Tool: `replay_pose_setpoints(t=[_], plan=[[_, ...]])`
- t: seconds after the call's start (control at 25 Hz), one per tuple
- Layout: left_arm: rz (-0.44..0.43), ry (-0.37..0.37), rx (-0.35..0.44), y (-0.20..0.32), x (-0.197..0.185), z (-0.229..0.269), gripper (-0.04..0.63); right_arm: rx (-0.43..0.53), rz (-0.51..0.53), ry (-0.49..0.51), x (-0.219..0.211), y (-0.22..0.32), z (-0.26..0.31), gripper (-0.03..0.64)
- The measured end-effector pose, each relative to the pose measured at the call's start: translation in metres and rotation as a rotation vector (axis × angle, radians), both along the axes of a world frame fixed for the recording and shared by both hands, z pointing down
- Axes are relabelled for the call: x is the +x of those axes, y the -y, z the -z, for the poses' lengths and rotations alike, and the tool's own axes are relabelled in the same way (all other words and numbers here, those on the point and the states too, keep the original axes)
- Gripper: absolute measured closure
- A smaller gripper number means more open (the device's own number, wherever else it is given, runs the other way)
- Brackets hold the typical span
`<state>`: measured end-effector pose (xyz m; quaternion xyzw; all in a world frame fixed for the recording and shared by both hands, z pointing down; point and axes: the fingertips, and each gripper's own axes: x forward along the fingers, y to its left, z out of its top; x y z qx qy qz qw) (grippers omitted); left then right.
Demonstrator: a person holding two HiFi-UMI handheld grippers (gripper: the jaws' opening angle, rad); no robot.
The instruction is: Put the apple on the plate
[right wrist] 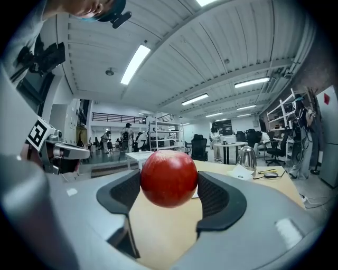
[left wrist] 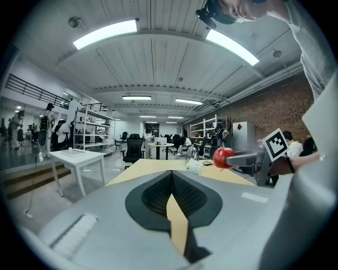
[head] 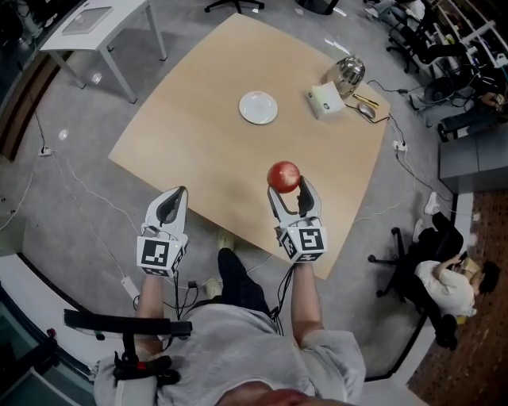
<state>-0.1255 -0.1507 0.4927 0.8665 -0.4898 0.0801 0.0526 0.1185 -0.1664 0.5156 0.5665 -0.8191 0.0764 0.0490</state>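
Observation:
A red apple [head: 283, 175] sits between the jaws of my right gripper [head: 287, 190], whose pads press on its two sides above the near part of the wooden table [head: 198, 135]. In the right gripper view the apple [right wrist: 169, 178] fills the gap of the right gripper [right wrist: 169, 185]. The white plate [head: 259, 107] lies empty farther out on the table, well beyond the apple. My left gripper [head: 178, 194] hangs at the table's near edge, jaws together and holding nothing. The left gripper [left wrist: 173, 182] view shows the apple [left wrist: 222, 157] off to its right.
Past the plate to the right stand a white box [head: 325, 101], a metal kettle [head: 348, 74] and a mouse [head: 366, 110] with cables. A white side table [head: 95, 24] stands far left. A person sits on a chair [head: 444, 285] at the right.

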Motion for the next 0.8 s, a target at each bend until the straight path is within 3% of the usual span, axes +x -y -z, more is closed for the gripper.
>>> replay_pose_setpoints(t=[0.52, 0.8], plan=[[-0.014, 0.011, 0.024, 0.071, 0.014, -0.016, 0.577, 0.004, 0.012, -0.037, 0.007, 0.071, -0.026, 0.273], [-0.002, 0.015, -0.002, 0.092, 0.011, -0.034, 0.577, -0.022, 0.025, -0.062, 0.004, 0.104, -0.050, 0.273]])
